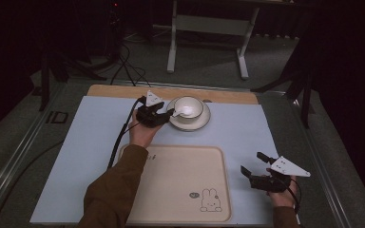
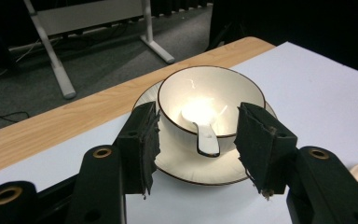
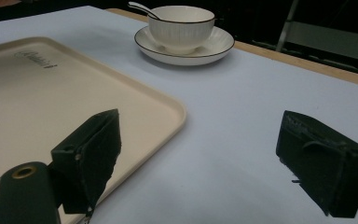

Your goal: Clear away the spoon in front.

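A white cup (image 1: 188, 107) with a dark rim stands on its saucer (image 1: 190, 125) at the far middle of the table. A white spoon (image 2: 208, 138) lies in the cup (image 2: 212, 93), its handle hanging over the near rim. My left gripper (image 1: 166, 110) is open just left of the cup. In the left gripper view its jaws flank the spoon handle without touching it, the gripper (image 2: 198, 149) low over the saucer (image 2: 186, 165). My right gripper (image 1: 250, 162) is open and holds nothing, right of the cream tray (image 1: 180, 156). The right gripper view shows that gripper (image 3: 200, 158) over the mat, with the cup (image 3: 181, 23) farther off.
The cream tray (image 3: 51, 88) with a rabbit drawing (image 1: 210, 200) lies at the near middle of the pale blue mat (image 1: 100, 137). A strip of wooden tabletop (image 1: 123, 90) runs along the far edge. Behind it stand a white frame (image 1: 206, 28) and floor cables (image 1: 128, 66).
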Action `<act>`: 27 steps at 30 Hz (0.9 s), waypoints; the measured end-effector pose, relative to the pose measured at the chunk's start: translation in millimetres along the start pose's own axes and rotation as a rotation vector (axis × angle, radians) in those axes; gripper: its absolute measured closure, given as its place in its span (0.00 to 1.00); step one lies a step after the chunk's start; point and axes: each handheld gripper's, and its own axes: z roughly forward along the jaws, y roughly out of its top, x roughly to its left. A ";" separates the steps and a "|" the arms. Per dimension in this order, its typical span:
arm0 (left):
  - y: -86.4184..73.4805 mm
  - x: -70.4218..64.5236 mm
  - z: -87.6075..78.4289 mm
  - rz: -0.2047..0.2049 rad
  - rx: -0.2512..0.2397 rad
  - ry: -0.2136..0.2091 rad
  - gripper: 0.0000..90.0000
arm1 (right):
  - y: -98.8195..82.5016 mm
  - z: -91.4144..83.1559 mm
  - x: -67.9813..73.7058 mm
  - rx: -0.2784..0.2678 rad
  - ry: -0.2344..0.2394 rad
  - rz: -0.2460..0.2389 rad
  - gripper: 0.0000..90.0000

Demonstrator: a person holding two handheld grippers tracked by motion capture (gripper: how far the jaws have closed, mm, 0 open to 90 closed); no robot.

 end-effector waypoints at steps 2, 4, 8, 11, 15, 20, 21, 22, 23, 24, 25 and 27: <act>-0.4 -0.7 2.9 0.001 0.006 0.000 0.55 | -0.1 0.1 -0.2 0.000 -0.001 0.001 0.15; -0.8 -1.1 6.3 0.002 0.013 -0.003 0.55 | -0.1 0.3 -0.2 0.000 -0.001 0.002 0.15; -2.3 -1.3 12.7 -0.002 0.028 -0.007 0.55 | 0.1 0.1 0.0 -0.001 0.000 0.000 0.15; -3.8 -0.5 17.5 -0.002 0.047 -0.009 0.56 | 0.0 0.1 -0.5 -0.002 -0.001 0.001 0.15; -6.0 1.2 23.3 -0.009 0.068 -0.015 0.56 | 0.1 0.0 -0.5 -0.002 -0.001 0.002 0.15; -8.6 2.0 28.8 -0.009 0.091 -0.025 0.59 | 0.0 0.1 -0.7 -0.002 -0.002 0.002 0.15; -9.7 1.7 31.9 -0.011 0.099 -0.030 0.59 | 0.0 0.2 -0.8 -0.002 -0.002 0.001 0.15; -10.1 1.7 33.3 -0.005 0.106 -0.033 0.59 | -0.1 0.3 -0.8 -0.001 -0.003 0.001 0.15; -10.4 1.0 35.0 -0.008 0.105 -0.038 0.60 | -0.1 0.3 -0.8 -0.001 -0.003 0.000 0.15; -10.3 0.8 36.2 -0.002 0.110 -0.039 0.61 | -0.1 0.3 -0.8 0.000 -0.004 0.000 0.15; -10.3 0.2 37.8 -0.004 0.109 -0.044 0.61 | -0.1 0.2 -0.8 0.000 -0.004 0.000 0.15; -10.2 -1.0 40.8 -0.005 0.111 -0.048 0.62 | -0.1 -0.1 -1.0 -0.001 -0.004 0.000 0.15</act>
